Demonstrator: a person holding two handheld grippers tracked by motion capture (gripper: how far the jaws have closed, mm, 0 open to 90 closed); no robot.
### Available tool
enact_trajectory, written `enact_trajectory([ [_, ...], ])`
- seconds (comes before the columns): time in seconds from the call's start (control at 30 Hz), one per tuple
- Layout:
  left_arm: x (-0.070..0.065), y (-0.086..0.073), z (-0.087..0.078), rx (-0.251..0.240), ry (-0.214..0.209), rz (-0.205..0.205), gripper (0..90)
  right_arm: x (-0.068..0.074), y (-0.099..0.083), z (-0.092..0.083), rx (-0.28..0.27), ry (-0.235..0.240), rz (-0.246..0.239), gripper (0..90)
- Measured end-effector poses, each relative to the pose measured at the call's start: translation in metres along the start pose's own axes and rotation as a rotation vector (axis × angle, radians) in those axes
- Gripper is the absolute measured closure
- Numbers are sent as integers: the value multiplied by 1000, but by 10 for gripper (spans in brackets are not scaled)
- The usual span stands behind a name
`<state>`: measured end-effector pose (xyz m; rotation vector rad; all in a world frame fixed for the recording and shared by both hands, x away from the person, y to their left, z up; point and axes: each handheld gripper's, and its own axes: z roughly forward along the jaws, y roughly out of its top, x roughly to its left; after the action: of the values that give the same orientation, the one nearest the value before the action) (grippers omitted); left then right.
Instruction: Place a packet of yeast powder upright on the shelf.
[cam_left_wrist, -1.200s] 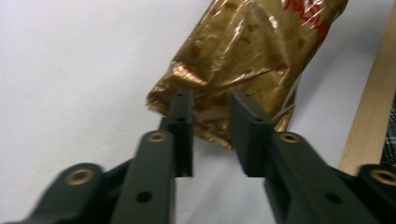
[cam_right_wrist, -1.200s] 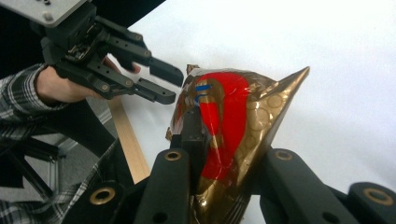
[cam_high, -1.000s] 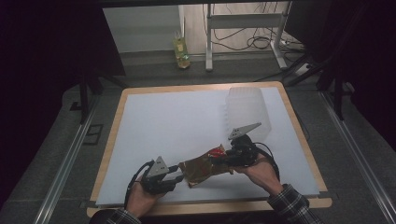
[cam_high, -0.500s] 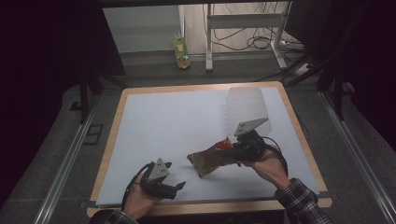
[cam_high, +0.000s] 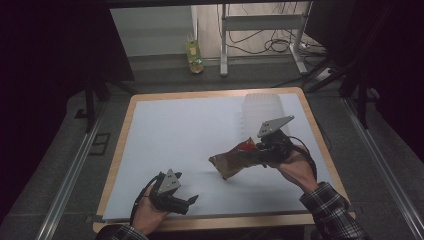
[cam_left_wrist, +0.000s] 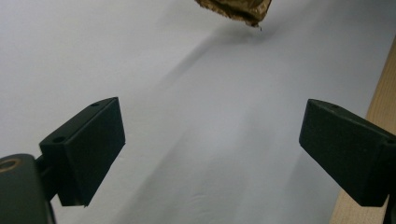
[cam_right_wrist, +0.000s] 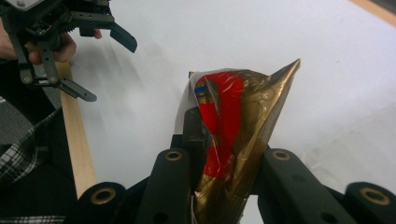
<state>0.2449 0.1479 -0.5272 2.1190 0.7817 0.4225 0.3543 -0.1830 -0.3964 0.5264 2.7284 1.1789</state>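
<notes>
A crumpled gold and red foil wrapper (cam_high: 231, 163) hangs above the white table sheet (cam_high: 180, 135), and my right gripper (cam_high: 256, 151) is shut on its red end. In the right gripper view the wrapper (cam_right_wrist: 236, 135) is pinched between the two black jaws and points away from the camera. My left gripper (cam_high: 189, 202) rests near the table's front edge, open with nothing between its jaws. In the left gripper view its wide-apart fingers (cam_left_wrist: 88, 149) frame bare sheet, and the wrapper's tip (cam_left_wrist: 236, 9) hangs at the top. The left gripper (cam_right_wrist: 88, 56) also appears open at the right gripper view's upper left.
A translucent ribbed plastic container (cam_high: 262, 112) stands at the back right of the sheet, just behind my right gripper. The wooden table rim (cam_high: 310, 120) frames the sheet. A small green bottle (cam_high: 194, 55) and a metal stand (cam_high: 260, 22) are on the floor beyond the table.
My right gripper has lifted the wrapper up and to the right. My left gripper let go of the wrapper's other end, opened and stayed near the front edge.
</notes>
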Motion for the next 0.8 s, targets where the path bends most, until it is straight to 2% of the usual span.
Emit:
enact_trajectory([
  [0.27,0,-1,1,-14,5,20,45,-12,9,-9,7,-2,-24,778],
  [0.37,-1,-2,2,-15,25,44,45,-17,13,-13,10,-7,-28,777],
  [0.43,-1,-2,3,-15,23,55,44,-20,15,-15,11,-3,-32,777],
  [0.8,2,-3,4,-16,13,48,15,-32,34,-24,16,-9,-83,774],
])
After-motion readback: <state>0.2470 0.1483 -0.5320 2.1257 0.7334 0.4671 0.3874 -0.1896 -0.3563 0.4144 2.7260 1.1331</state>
